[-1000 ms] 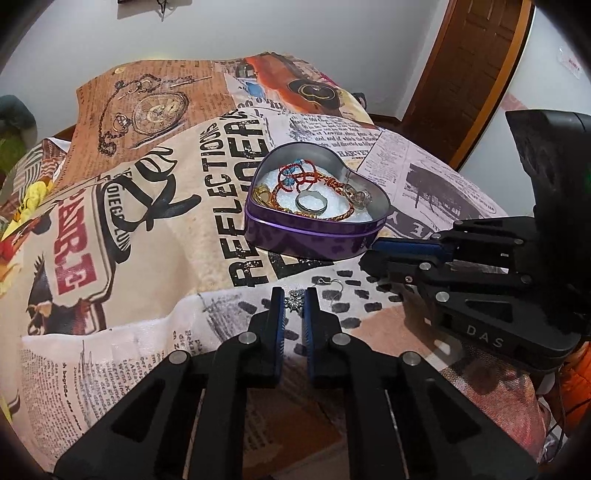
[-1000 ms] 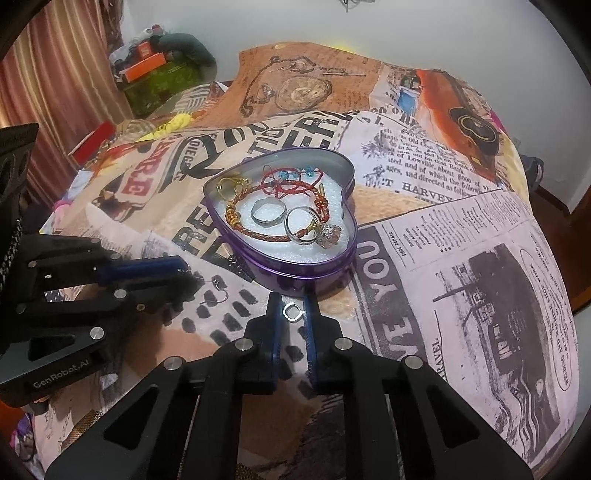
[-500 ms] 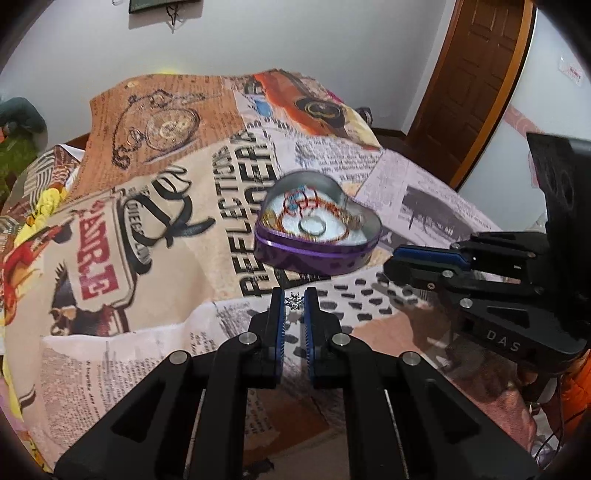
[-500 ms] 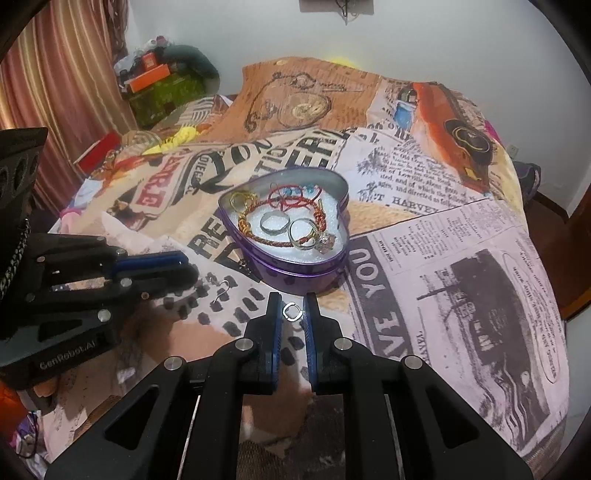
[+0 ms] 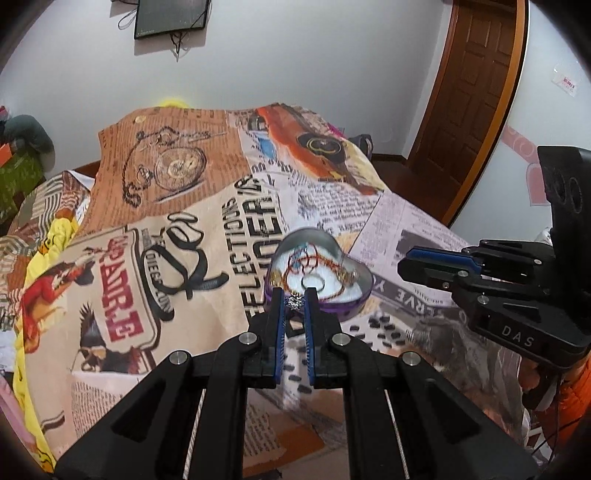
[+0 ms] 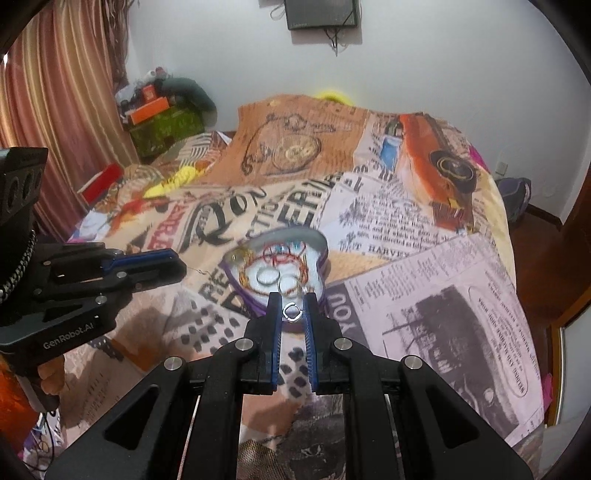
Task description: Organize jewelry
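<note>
A purple heart-shaped tin (image 5: 351, 306) (image 6: 323, 254) sits on the printed bedspread and holds bracelets and rings on white padding. My left gripper (image 5: 295, 301) is shut on a small silver snowflake earring (image 5: 294, 302), held above the near side of the tin. My right gripper (image 6: 293, 311) is shut on a small silver ring-shaped piece (image 6: 291, 311), also raised above the tin's near edge. The right gripper shows at the right of the left wrist view (image 5: 436, 262); the left gripper shows at the left of the right wrist view (image 6: 173, 266), an earring hook sticking out of it.
The bedspread (image 5: 177, 229) covers the whole bed. Boxes and clutter (image 6: 162, 118) stand by the curtain at the far left. A wooden door (image 5: 476, 81) is at the far right. A dark frame (image 6: 321, 13) hangs on the wall.
Both grippers have lifted up and away from the bedspread with their pieces; the tin now looks smaller and farther below them.
</note>
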Demonstrator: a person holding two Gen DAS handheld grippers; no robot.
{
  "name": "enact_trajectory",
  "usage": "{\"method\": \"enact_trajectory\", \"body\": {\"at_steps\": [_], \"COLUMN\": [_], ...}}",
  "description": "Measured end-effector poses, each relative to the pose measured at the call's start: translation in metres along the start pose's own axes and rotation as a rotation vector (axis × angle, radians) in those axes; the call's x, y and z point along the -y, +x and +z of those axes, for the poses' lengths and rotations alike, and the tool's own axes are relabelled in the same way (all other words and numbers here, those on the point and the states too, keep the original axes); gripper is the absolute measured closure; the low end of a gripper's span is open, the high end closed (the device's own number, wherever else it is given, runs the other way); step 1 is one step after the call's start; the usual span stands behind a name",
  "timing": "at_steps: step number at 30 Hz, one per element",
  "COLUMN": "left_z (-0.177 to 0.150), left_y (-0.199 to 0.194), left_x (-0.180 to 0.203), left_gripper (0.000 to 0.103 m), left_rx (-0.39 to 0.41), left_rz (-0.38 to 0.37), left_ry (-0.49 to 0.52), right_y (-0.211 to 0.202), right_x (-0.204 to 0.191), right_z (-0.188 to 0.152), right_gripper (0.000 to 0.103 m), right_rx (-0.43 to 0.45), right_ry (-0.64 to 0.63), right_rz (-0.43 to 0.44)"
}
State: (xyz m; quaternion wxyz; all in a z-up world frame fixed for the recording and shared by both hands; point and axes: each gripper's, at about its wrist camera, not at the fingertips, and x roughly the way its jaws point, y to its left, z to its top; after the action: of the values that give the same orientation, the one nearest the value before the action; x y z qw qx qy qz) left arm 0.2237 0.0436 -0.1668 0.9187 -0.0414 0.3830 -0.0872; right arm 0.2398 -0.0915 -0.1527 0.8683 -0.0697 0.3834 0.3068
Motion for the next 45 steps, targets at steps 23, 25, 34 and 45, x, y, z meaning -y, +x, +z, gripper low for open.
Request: {"method": "enact_trajectory", "body": {"at_steps": [23,25,34,45], "left_z": [0.011,0.011,0.011,0.013], "left_y": [0.054,0.056,0.062,0.051], "left_x": [-0.005,-0.005,-0.009,-0.01], "left_gripper": [0.095,0.095,0.095,0.095], "left_rx": [-0.074,-0.076,-0.086,-0.084], "left_rz": [-0.032,-0.031,-0.003,-0.004], "left_ry": [0.007,0.01,-0.006,-0.025], "right_y": [0.045,0.047,0.055,0.057], "right_x": [0.004,0.003,0.004,0.003], "right_z": [0.023,0.022,0.021,0.022], "right_gripper": [0.093,0.093,0.093,0.093], "right_rx": [-0.038,-0.042,-0.055,-0.07], "right_ry": [-0.005,-0.013,-0.027,-0.033], "right_rz": [0.035,0.035,0.041,0.02]}}
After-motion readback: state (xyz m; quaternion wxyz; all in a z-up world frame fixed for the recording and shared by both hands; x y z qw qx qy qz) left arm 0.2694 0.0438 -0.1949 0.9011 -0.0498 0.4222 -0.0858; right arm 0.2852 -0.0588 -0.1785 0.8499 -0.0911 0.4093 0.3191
